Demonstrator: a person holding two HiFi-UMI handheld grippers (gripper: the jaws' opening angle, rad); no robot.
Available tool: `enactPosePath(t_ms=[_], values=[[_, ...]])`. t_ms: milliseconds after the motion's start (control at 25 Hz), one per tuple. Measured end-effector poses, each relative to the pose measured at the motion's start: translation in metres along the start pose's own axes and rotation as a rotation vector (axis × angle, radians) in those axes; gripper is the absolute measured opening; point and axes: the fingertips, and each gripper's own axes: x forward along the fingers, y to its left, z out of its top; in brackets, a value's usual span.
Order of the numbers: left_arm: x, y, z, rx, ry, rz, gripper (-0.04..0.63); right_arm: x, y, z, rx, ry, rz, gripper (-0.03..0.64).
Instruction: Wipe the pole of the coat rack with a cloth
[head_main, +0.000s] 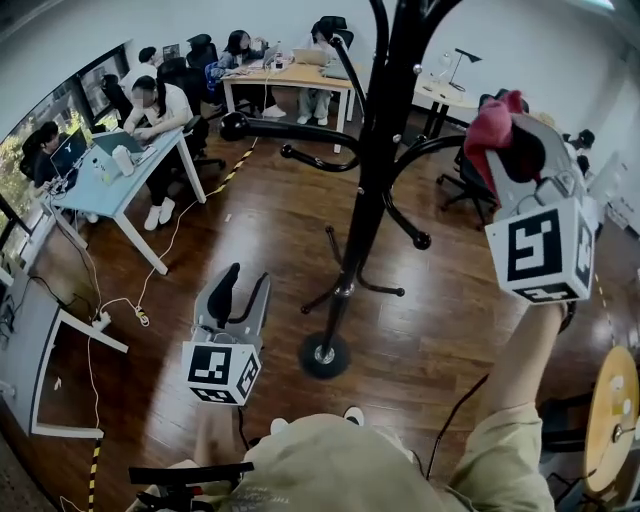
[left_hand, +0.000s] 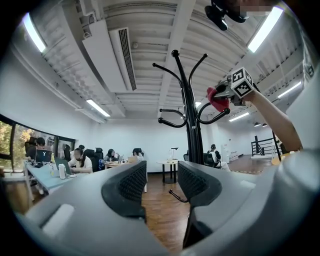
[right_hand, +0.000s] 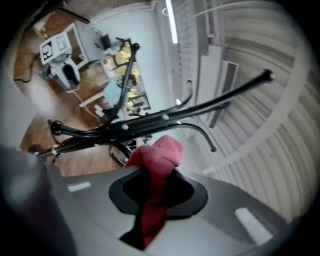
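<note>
Right gripper (head_main: 512, 135) raised high, jaws clamped on a bunched pink-red terry cloth (right_hand: 159, 152).
The black metal coat-rack pole (head_main: 372, 180) stands upright, long axis vertical, just to that gripper's left. The cloth tip faces it, seemingly short of contact. The left gripper (left_hand: 160, 186), jaws apart and empty, hangs lower, near the round base (head_main: 325, 355).

No legible text, number, brand or sign found in any view. The only markings are black-and-white square patterns on the left cube (head_main: 222, 370) and the right cube (head_main: 540, 250) (coded marks, not lettering). Nothing else carries readable print
</note>
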Motion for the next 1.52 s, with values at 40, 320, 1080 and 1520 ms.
enactPosePath(t_ms=[40, 320, 1080, 1520], values=[[0.0, 0.001, -0.002, -0.003, 0.0, 0.002, 0.189, 0.008, 0.014, 0.01, -0.03, -0.024, 0.077, 0.052], [-0.006, 0.018, -0.008, -0.023, -0.011, 0.02, 0.189, 0.038, 0.079, 0.048, -0.125, -0.023, 0.417, 0.052], [-0.019, 0.031, -0.008, -0.042, -0.006, 0.02, 0.186, -0.09, -0.144, 0.086, 0.507, -0.641, -0.515, 0.052], [-0.021, 0.012, -0.012, -0.043, 0.013, -0.024, 0.186, -0.044, -0.12, 0.1, 0.437, -0.507, -0.48, 0.051]])
